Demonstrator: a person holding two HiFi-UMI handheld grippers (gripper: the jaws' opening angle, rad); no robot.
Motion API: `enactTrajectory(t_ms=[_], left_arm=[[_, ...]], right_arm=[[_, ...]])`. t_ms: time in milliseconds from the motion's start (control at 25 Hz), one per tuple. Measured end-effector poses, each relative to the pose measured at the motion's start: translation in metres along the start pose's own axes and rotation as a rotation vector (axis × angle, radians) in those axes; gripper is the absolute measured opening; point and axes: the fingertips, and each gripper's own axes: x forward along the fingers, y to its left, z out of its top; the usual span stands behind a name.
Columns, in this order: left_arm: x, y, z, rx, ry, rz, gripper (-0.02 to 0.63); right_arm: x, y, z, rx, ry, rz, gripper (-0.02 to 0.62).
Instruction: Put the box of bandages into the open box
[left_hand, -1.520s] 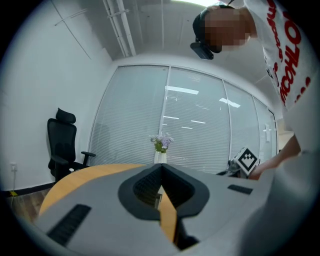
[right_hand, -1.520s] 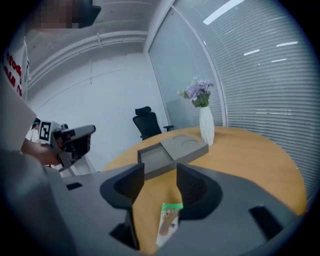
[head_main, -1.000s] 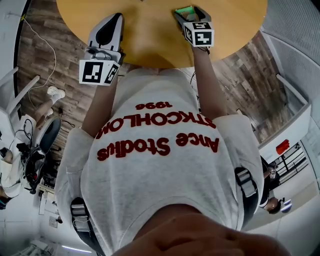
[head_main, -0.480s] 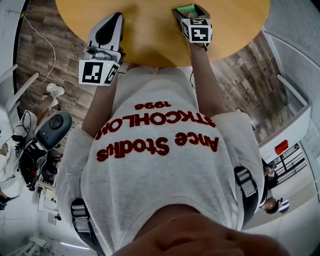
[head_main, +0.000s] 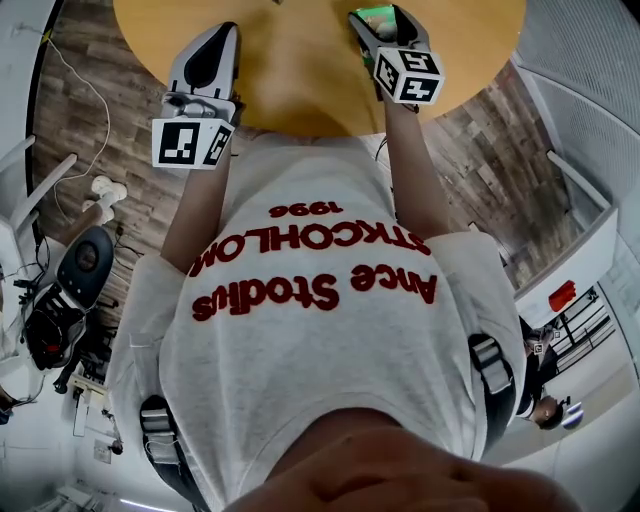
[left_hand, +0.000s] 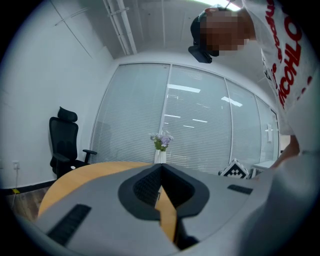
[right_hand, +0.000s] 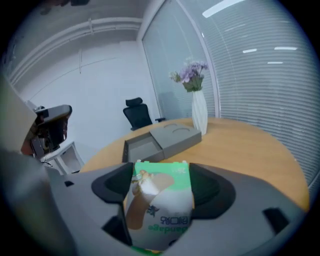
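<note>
Your box of bandages (right_hand: 161, 210) has that glossy printed-card look, while the open box (right_hand: 165, 137) mid-frame is flat matt grey card. The table (right_hand: 245, 150) reads as smooth wood with a soft satin sheen, and your T-shirt (head_main: 330, 330) is plain cloth.

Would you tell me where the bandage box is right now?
In the right gripper view, the bandage box sits clamped in the right gripper, above the table, short of the open box.
</note>
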Motion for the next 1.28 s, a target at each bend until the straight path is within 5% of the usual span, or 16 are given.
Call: enactTrajectory(t_ms=[600,960,1280], left_arm=[[-0.001,0.009,0.061,0.053,-0.155,0.013,0.006],[0.000,0.008,0.085,0.085,-0.219,0.015,0.006],[0.005,0.008,0.092,0.096,-0.238,0.002,0.006]], right_arm=[[-0.086,0.045,0.162,-0.053,-0.529,0.112,0.359],[-0.130,0.063,0.210,-0.136,-0.718,0.119,0.359],[-0.148,0.070,0.226,-0.153,-0.787,0.127,0.359]])
